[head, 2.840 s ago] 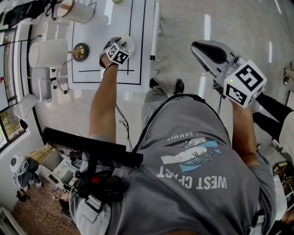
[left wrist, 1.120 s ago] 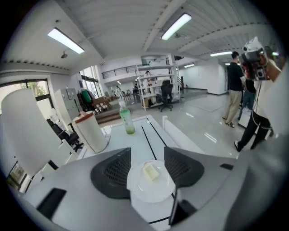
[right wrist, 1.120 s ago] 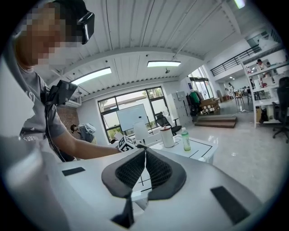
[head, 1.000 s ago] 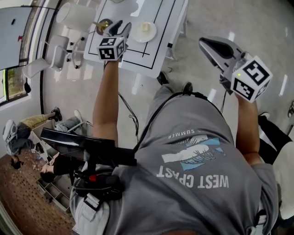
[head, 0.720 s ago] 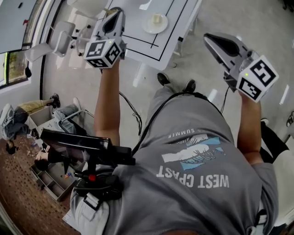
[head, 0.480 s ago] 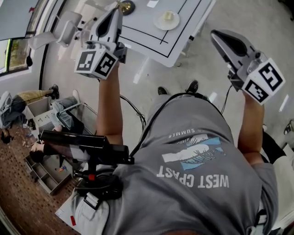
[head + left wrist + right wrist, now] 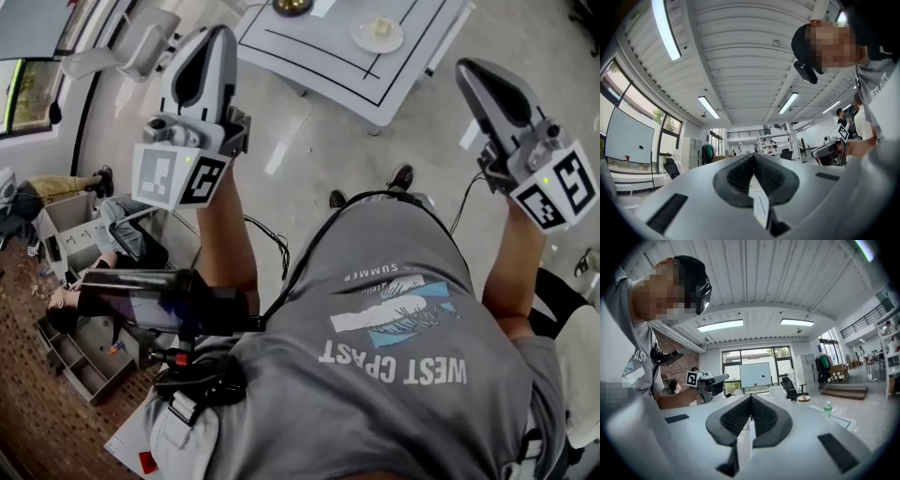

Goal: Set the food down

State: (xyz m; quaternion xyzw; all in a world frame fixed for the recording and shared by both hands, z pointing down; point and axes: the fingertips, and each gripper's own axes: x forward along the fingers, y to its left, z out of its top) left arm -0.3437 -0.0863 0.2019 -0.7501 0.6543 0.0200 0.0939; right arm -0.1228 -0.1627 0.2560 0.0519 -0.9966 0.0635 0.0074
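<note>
A small pale piece of food [image 7: 382, 25] lies on a white plate [image 7: 377, 37] on the white table [image 7: 323, 52] at the top of the head view. Both grippers are held up in the air, well back from the table. My left gripper [image 7: 217, 36] is shut with nothing between its pads, and its tips [image 7: 753, 157] point out into the room. My right gripper [image 7: 469, 67] is also shut and empty, with its jaws [image 7: 750, 398] aimed across the hall. Each gripper shows in the other's view: the right gripper [image 7: 829, 149] and the left gripper [image 7: 710, 379].
A brass object [image 7: 292, 6] stands on the table's far part. An office chair [image 7: 131, 47] is at the top left, and grey shelving [image 7: 66, 225] at the left. A water bottle [image 7: 828, 408] stands on a table off to the right.
My left gripper has lifted away from the plate, drawn back toward me and shut empty. The plate with the food stays on the table, now further off. The right gripper has barely moved.
</note>
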